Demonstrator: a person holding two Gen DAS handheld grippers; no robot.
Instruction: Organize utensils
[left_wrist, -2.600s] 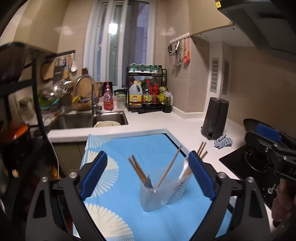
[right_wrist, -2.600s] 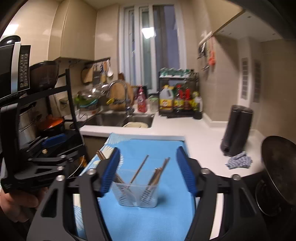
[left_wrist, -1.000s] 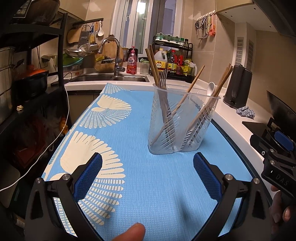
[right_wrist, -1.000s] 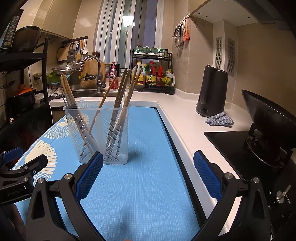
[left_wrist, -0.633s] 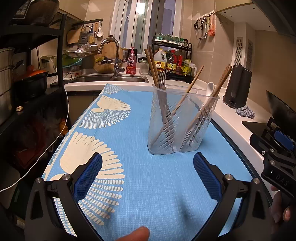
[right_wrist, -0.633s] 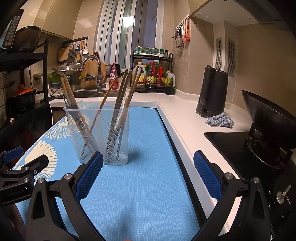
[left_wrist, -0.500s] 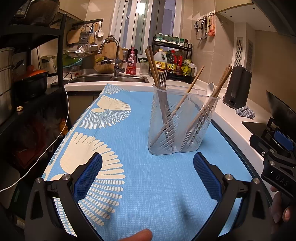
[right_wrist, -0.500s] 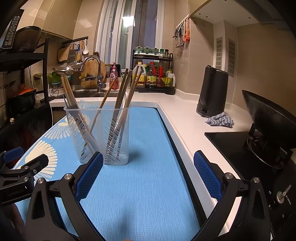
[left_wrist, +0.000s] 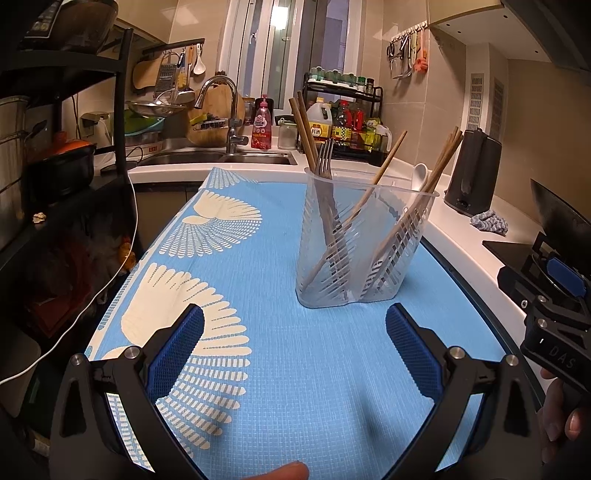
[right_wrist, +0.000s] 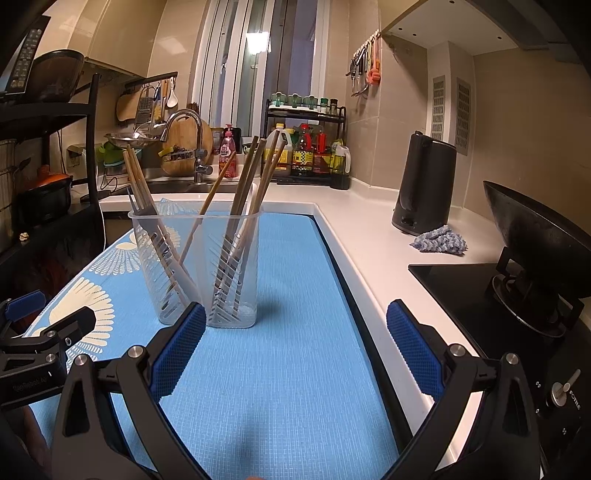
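A clear utensil holder (left_wrist: 360, 254) with chopsticks (left_wrist: 304, 133), a fork (left_wrist: 325, 153) and a spoon (left_wrist: 420, 173) stands mid-frame on the blue mat (left_wrist: 295, 369). Both the left hand-held gripper (left_wrist: 294, 345) and the right hand-held gripper (right_wrist: 295, 345) gape wide and empty over bare mat at the bottom of the frame, the table (right_wrist: 376, 236) edge at right.

Spoon (left_wrist: 420, 173) mostly hidden behind holder (left_wrist: 364, 251) wall, chopsticks.

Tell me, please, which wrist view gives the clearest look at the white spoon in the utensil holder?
The left wrist view: the white spoon bowl rises clear above the utensil holder rim. In the right wrist view, the spoon is mostly hidden behind the chopsticks.
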